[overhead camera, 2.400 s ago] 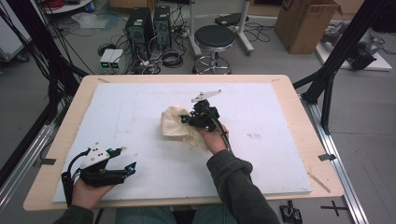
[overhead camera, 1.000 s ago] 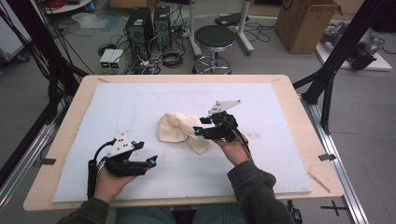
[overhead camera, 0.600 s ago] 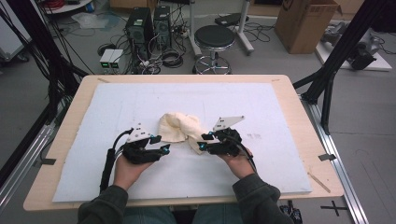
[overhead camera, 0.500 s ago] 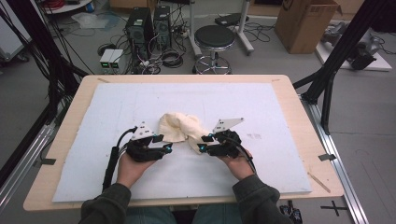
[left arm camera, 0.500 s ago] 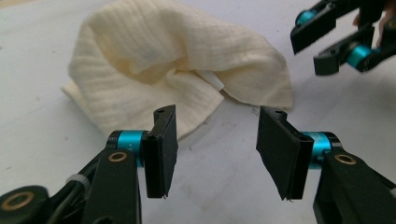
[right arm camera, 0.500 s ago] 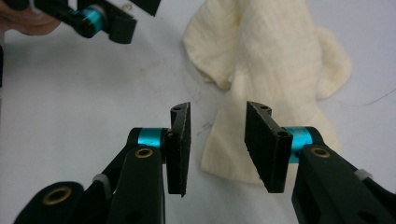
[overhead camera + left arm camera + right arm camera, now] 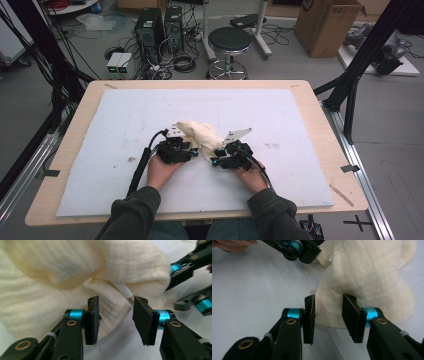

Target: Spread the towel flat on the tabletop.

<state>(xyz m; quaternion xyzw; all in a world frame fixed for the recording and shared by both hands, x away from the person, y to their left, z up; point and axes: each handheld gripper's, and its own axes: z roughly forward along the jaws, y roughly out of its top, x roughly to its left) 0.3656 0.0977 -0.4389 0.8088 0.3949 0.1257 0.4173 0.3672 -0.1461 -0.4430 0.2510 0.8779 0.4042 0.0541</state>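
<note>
closing in from above, left gripper (image 7: 192, 149) and right gripper (image 7: 214, 159) flank the cream cloth (image 7: 200, 134) mid-table. left gripper view: jaws half-wide, just been narrowing, soft folds between. right gripper view: same, straddling a limp hem (image 7: 329, 323), a good pinch spot.

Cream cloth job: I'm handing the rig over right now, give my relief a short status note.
Left gripper: jaws have just been closing, with a gap left between them; an edge of the cream cloth lies between the pads, not pinched yet.
Right gripper: jaws have also been closing, straddling the cloth's near edge, not clamped.
Cloth: crumpled in a heap on the white mat at mid-table, between the two grippers.
Done: both grippers brought to the cloth, one at each side.
Left: likely close both on the edges, then lift and spread or fold the cloth.
</note>
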